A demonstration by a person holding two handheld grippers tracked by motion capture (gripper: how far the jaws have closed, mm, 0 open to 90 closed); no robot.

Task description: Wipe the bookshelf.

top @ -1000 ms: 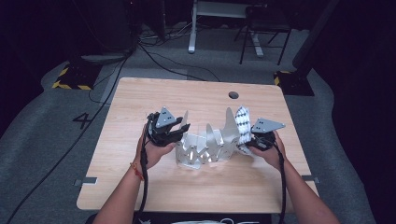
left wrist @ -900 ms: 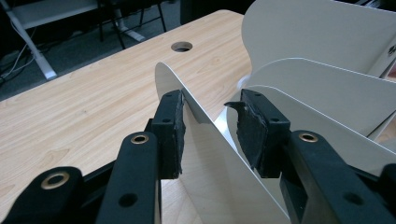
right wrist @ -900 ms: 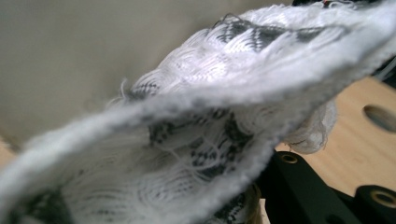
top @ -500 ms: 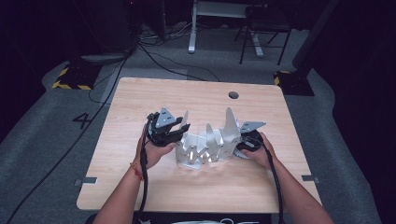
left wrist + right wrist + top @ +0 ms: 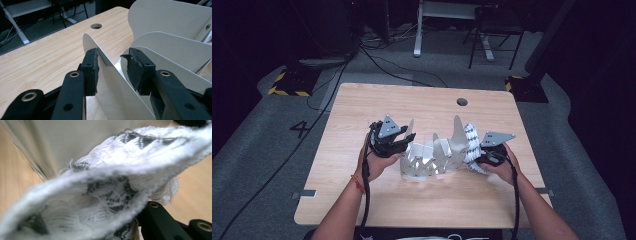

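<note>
A white rack of upright curved fins stands at the middle of the wooden table. My left gripper is at the rack's left end. In the left gripper view it stands open astride one thin fin; the left pad touches the fin and the right pad is clear of it. My right gripper is at the rack's right end, shut on a white cloth with a black pattern. That cloth drapes right across the right gripper view, with one black jaw under it.
A round cable hole lies in the table behind the rack. Bare tabletop runs in front of the rack and along the far edge. Cables trail on the grey floor at the left, and a chair and desk legs stand beyond the table.
My right gripper dipped lower and closer to the rack's right fin, then eased slightly right, still with the cloth. The left gripper has stayed at its fin.
</note>
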